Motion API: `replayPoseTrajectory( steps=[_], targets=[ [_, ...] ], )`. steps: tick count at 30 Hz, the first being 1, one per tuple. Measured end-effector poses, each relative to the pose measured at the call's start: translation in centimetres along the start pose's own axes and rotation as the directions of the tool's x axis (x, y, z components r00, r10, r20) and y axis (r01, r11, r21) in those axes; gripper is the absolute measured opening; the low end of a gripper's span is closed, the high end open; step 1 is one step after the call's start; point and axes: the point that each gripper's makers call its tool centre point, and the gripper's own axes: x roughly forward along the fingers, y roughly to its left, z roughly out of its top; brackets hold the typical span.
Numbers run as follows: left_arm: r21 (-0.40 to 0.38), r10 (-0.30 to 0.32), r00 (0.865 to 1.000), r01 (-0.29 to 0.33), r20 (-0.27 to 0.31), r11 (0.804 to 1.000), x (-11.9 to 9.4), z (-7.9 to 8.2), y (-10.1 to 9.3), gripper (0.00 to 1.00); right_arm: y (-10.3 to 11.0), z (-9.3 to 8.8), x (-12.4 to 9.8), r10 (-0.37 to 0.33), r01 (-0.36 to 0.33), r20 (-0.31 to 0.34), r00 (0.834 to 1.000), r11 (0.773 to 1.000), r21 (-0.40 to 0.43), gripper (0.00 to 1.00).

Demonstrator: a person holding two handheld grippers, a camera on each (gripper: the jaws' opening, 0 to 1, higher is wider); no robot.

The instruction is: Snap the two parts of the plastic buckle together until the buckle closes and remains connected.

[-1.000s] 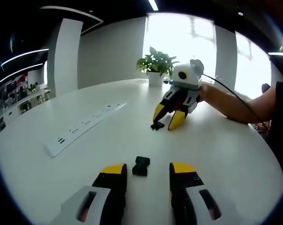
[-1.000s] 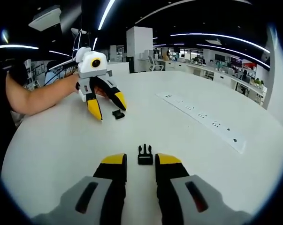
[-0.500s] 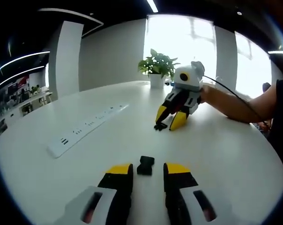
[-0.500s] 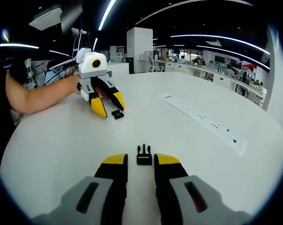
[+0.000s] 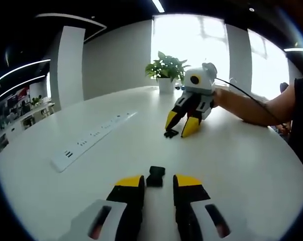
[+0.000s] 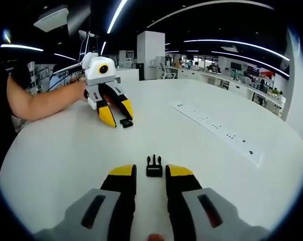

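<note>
Two black buckle halves lie apart on the round white table (image 5: 241, 165). The socket half (image 5: 155, 176) rests between the yellow tips of my left gripper (image 5: 159, 181), whose jaws stand narrowly open, a small gap each side. The pronged half (image 6: 154, 167) lies just at the tips of my right gripper (image 6: 151, 171), also narrowly open. Across the table, the left gripper view has the right gripper (image 5: 177, 130) beside the pronged half (image 5: 170, 133). The right gripper view has the left gripper (image 6: 121, 120) by the socket half (image 6: 126, 122).
A long white power strip (image 5: 91, 138) (image 6: 216, 131) lies along one side of the table. A potted plant (image 5: 166, 70) stands at the far edge. A person's forearm (image 5: 246, 108) (image 6: 40, 103) rests on the table behind each gripper, trailing a black cable.
My left gripper's jaws have narrowed around the socket half and moved slightly forward. The right gripper's jaws and the pronged half stand almost as before.
</note>
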Motion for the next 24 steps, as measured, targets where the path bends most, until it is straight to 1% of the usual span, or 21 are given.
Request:
replayPoseTrajectory(
  steps=[9,11,21,24],
  targets=[
    [0.009,0.009,1.0,-0.009,0.019,1.0,0.02,0.16,0.21,0.21,0.03,0.04,-0.04,0.001,-0.001,0.01,1.0,1.0,-0.001,0.22],
    [0.027,0.014,1.0,-0.015,0.021,1.0,0.07,0.12,0.29,0.19,0.12,0.04,-0.08,0.0,0.0,0.012,1.0,1.0,0.0,0.22],
    [0.029,0.011,1.0,-0.012,0.024,1.0,0.12,0.11,0.3,0.19,-0.04,-0.02,-0.09,0.0,0.0,0.015,1.0,1.0,0.005,0.22],
    [0.03,0.013,1.0,-0.014,0.027,0.999,0.15,0.13,0.33,0.19,-0.23,-0.03,-0.1,-0.011,0.011,0.019,1.0,1.0,0.005,0.19]
  ],
)
